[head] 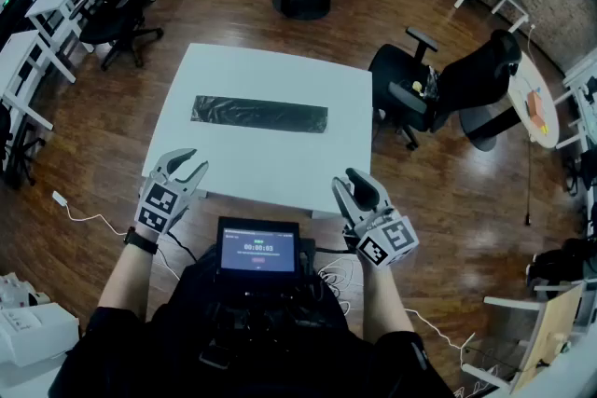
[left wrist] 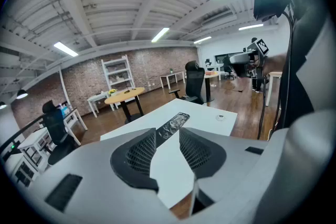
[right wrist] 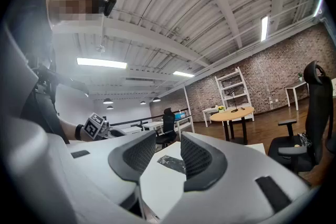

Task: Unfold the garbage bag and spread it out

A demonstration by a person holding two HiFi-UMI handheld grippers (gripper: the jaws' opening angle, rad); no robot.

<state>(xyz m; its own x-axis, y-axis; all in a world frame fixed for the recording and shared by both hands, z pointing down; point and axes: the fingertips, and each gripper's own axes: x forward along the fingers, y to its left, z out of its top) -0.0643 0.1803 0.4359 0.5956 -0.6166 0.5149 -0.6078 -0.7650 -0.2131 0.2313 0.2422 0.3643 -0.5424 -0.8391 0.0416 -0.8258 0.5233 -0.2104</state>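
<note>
The white table [head: 280, 165] is smooth and bare, so a thin film can slide on it. If a gripper pushes rather than pinches, the whole strip will likely skate toward the far edge instead of opening.

The black garbage bag [head: 259, 114] lies folded in a long flat strip across the far half of the table, well apart from both grippers. Its layers probably cling together. A pinch that takes every layer at once would lift the bag as a bundle, and a hard pull could stretch or tear it.

The left gripper [head: 191, 165] and the right gripper [head: 350, 182] hover over the near edge of the table, jaws apart and empty. Coming down too steeply, a gripper could jam on the table and miss the flat edge.
</note>
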